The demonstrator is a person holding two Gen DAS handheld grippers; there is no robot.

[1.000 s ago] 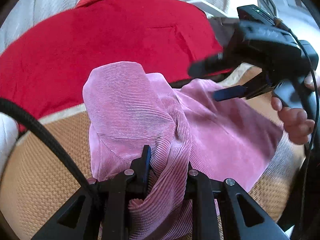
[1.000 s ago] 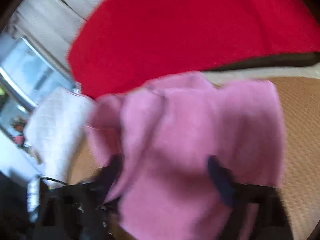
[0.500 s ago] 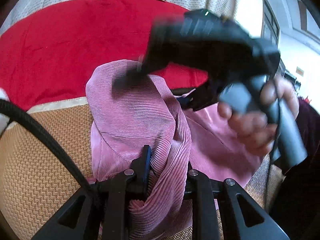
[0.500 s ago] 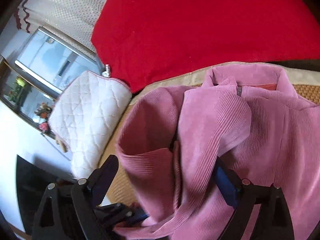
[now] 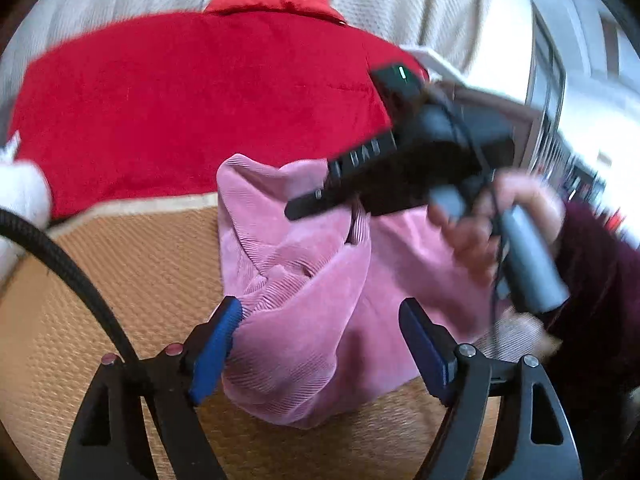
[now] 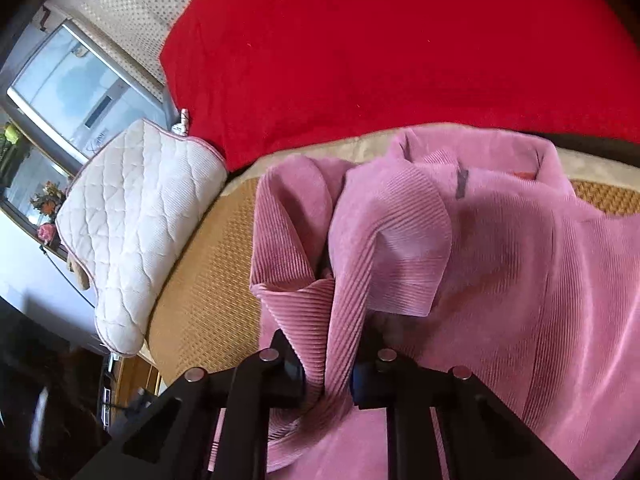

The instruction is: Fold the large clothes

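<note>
A pink corduroy garment (image 5: pixel 316 292) lies bunched on a woven tan mat (image 5: pixel 132 264). My left gripper (image 5: pixel 320 344) is open, its blue-padded fingers (image 5: pixel 214 344) apart on either side of the pink cloth, holding nothing. My right gripper (image 6: pixel 326 376) is shut on a fold of the pink garment (image 6: pixel 500 272), with ribbed cloth pinched between its jaws. The right gripper's black body (image 5: pixel 404 168) shows in the left wrist view above the garment, held by a hand. The garment's collar (image 6: pixel 468 152) lies at the far side.
A large red cloth (image 5: pixel 192 116) covers the surface behind the mat; it also shows in the right wrist view (image 6: pixel 380 48). A white quilted cushion (image 6: pixel 136 232) lies at the mat's left edge. A window (image 6: pixel 68 88) and pale curtain are behind.
My left gripper has opened and let go of the pink cloth. My right gripper has closed on a fold of the garment, which has dropped lower and bunched.
</note>
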